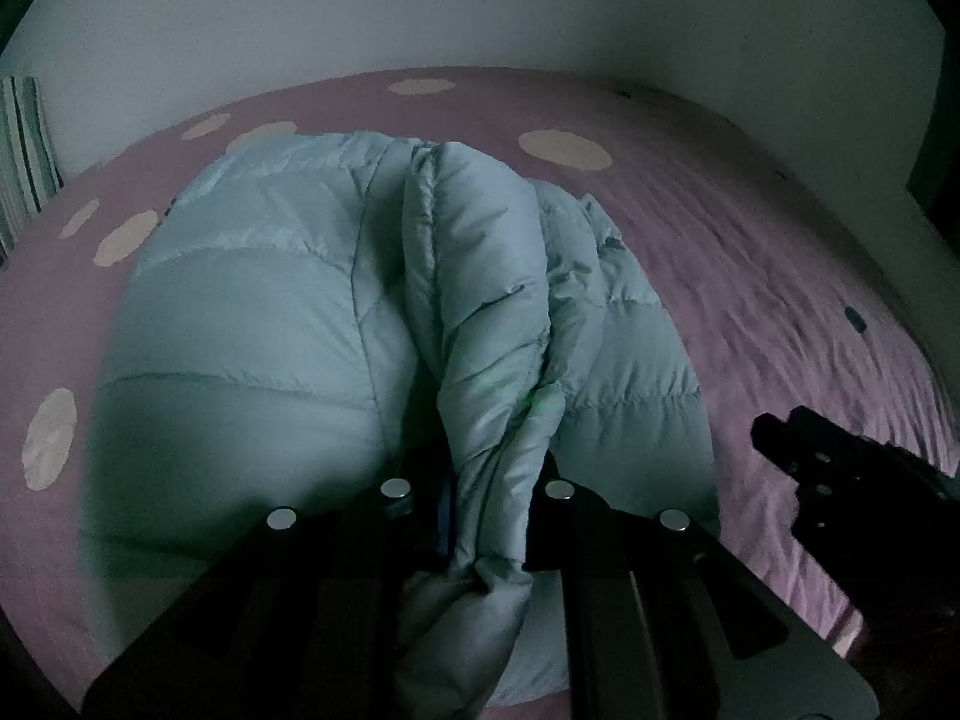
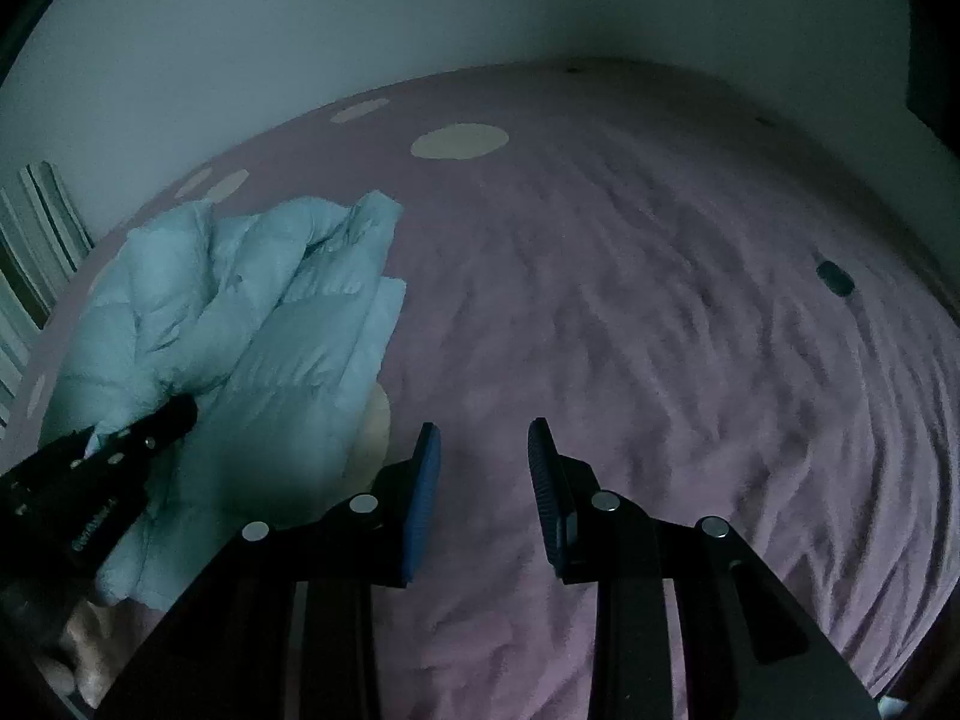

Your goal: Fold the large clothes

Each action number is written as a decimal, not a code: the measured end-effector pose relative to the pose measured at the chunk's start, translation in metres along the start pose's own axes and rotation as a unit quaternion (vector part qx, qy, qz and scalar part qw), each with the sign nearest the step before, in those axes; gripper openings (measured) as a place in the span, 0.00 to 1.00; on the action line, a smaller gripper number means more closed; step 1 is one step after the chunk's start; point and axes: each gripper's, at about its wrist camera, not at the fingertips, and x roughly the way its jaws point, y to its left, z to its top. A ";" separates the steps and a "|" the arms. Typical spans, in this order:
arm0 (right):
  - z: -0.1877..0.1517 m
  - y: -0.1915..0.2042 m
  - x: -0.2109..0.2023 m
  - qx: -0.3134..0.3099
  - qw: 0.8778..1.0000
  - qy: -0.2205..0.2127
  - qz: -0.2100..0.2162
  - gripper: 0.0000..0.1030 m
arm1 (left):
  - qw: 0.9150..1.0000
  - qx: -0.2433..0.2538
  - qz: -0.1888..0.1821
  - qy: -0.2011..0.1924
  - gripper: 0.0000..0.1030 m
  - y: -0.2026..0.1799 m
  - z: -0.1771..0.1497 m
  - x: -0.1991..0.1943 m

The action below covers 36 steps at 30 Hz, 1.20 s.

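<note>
A pale blue quilted puffer jacket (image 1: 252,312) lies on the pink bed (image 1: 750,276). My left gripper (image 1: 480,516) is shut on a bunched fold of the jacket, likely a sleeve (image 1: 486,312), which rises between its jaws and drapes over the jacket's body. In the right wrist view the jacket (image 2: 240,324) lies at the left with the left gripper (image 2: 174,420) on it. My right gripper (image 2: 483,480) is open and empty above bare pink bedding, to the right of the jacket. It shows at the right edge of the left wrist view (image 1: 774,432).
The pink bedcover has cream spots (image 1: 564,150) and is wrinkled at the right (image 2: 690,360). A small dark object (image 2: 834,277) lies on it at the far right. A white wall (image 1: 480,6) runs behind the bed. Striped fabric (image 1: 21,144) stands at the far left.
</note>
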 end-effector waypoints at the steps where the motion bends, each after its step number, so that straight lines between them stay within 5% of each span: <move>1: 0.000 -0.001 -0.001 0.001 1.000 -0.002 0.000 0.30 | 1.000 -0.002 0.000 -0.002 0.12 0.000 0.001 -0.002; 14: 0.009 0.004 -0.008 -0.002 1.000 -0.019 -0.003 0.30 | 0.999 -0.002 -0.028 -0.025 0.41 -0.002 0.002 -0.058; 18: 0.010 0.014 -0.018 -0.008 1.000 -0.030 0.002 0.47 | 0.998 -0.004 -0.044 -0.052 0.49 0.010 -0.001 -0.092; 24: 0.017 0.036 -0.029 -0.019 0.999 -0.040 0.024 0.47 | 0.996 -0.041 0.014 -0.082 0.51 0.064 -0.003 -0.113; 30: 0.030 0.076 -0.026 -0.037 0.997 -0.035 0.064 0.55 | 0.990 -0.095 0.080 -0.062 0.51 0.131 -0.011 -0.094; 36: 0.040 0.112 -0.008 -0.050 0.995 -0.021 0.082 0.64 | 0.987 -0.127 0.088 -0.035 0.51 0.165 -0.023 -0.070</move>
